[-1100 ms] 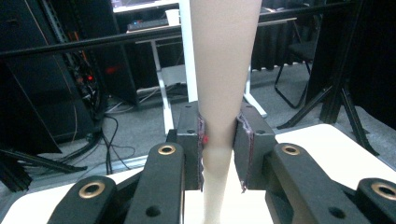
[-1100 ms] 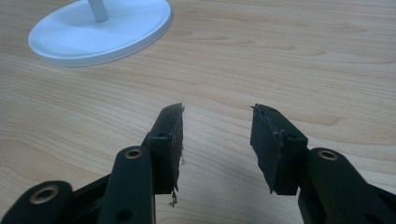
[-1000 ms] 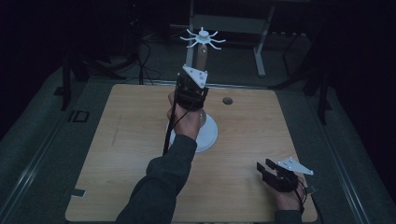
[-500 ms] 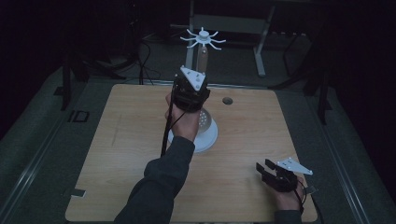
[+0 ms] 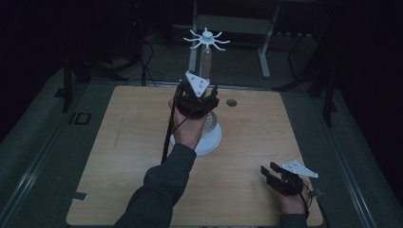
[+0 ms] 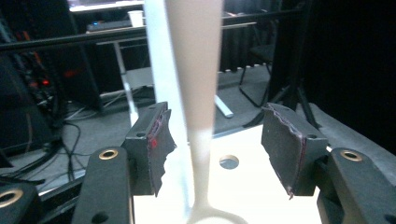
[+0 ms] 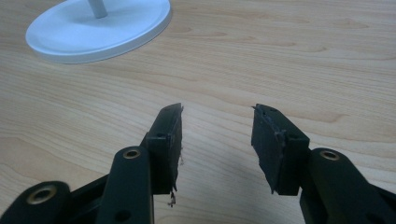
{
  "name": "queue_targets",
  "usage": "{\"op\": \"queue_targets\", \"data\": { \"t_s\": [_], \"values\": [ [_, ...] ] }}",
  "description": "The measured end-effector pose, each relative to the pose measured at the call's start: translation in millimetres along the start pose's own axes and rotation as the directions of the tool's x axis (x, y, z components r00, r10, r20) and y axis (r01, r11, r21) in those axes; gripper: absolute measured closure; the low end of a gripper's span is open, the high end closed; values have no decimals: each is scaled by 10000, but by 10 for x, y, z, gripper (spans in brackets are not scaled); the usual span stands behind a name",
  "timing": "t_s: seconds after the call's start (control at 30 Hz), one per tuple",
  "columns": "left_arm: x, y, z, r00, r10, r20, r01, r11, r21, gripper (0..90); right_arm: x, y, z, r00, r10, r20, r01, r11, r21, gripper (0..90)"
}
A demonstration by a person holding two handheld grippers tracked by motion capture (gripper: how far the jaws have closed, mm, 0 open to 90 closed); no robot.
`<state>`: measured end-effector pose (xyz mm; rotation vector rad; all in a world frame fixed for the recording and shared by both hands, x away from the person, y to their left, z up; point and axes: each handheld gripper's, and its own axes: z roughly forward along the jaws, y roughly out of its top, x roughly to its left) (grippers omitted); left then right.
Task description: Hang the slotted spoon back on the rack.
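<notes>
Dark room, cables and metal stand legs behind a light wood table [image 5: 119,156] with a small round hole [image 5: 231,102] near its far edge. One white stand [image 5: 207,85] near table centre: round base [image 5: 212,140], tapered pole, spoked crown [image 5: 207,39] on top

Left gripper [image 5: 199,102] is up at the pole, about mid-height. In the left gripper view the jaws are spread with the pole [image 6: 196,70] running up between them; it sits closer to the left pad [image 6: 159,144] than the right pad [image 6: 285,144], gap visible on both sides, so no contact as far as I can tell. Pads look chewed at the edges

Right gripper [image 5: 273,173] is parked low at the near right corner of the table, well apart from the stand. Right gripper view: jaws apart, nothing between them, bare wood under them, base [image 7: 98,28] off at upper left

Progress, my read: approach is done, jaws bracket the pole, grasp not yet made. Left to do: close on the pole, then whatever move of the stand follows. Right side idle so far

Containers: none on the table. Nothing hanging on the crown spokes as far as the dim high view shows, nothing sitting on the base
</notes>
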<state>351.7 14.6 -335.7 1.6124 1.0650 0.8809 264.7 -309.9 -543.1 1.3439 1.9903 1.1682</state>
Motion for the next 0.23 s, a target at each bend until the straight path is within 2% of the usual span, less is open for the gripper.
{"op": "queue_targets", "data": {
  "t_s": [0.17,0.23],
  "values": [
    [10,-98,-34,9995,74,318,-77,9999,86,415,-25,-8,5,9998,112,154,-113,9999,84,525],
    [27,-153,-47,9983,65,572,-75,9998,170,412,-39,-12,9,9996,155,226,-158,9998,119,524]
  ]
}}
